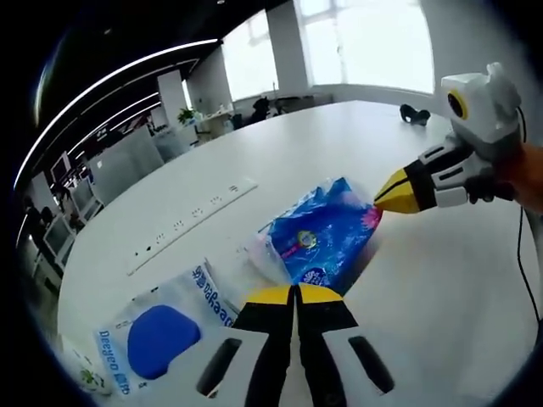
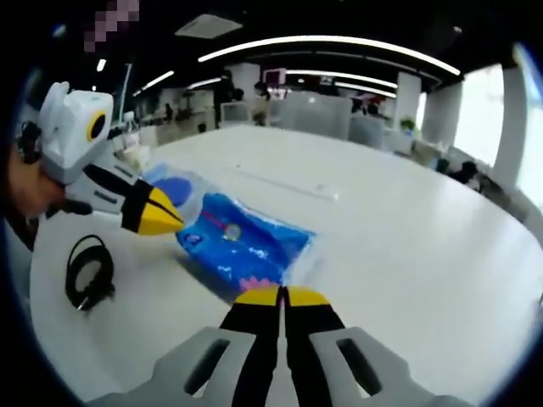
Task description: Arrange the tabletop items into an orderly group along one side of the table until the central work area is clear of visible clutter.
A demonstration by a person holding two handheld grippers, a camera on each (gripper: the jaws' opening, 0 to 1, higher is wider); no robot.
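A blue plastic packet (image 1: 327,237) with a pink end lies in the middle of the white table (image 1: 280,153). My left gripper (image 1: 294,292) is shut, its yellow tips at the packet's near edge with nothing seen between them. My right gripper (image 1: 379,197) reaches in from the right, shut, its tip at the packet's pink corner. In the right gripper view the blue packet (image 2: 242,242) lies just beyond my shut right gripper (image 2: 282,297). The left gripper (image 2: 174,217) points at the packet's left end. A white packet with a blue lid (image 1: 161,335) lies beside it.
A long white power strip (image 1: 191,222) lies further out on the table. A coiled black cable (image 2: 89,273) rests near the table edge. A small black object (image 1: 414,113) sits at the far side. A thin black cord (image 1: 526,271) hangs at the right. Office desks stand beyond.
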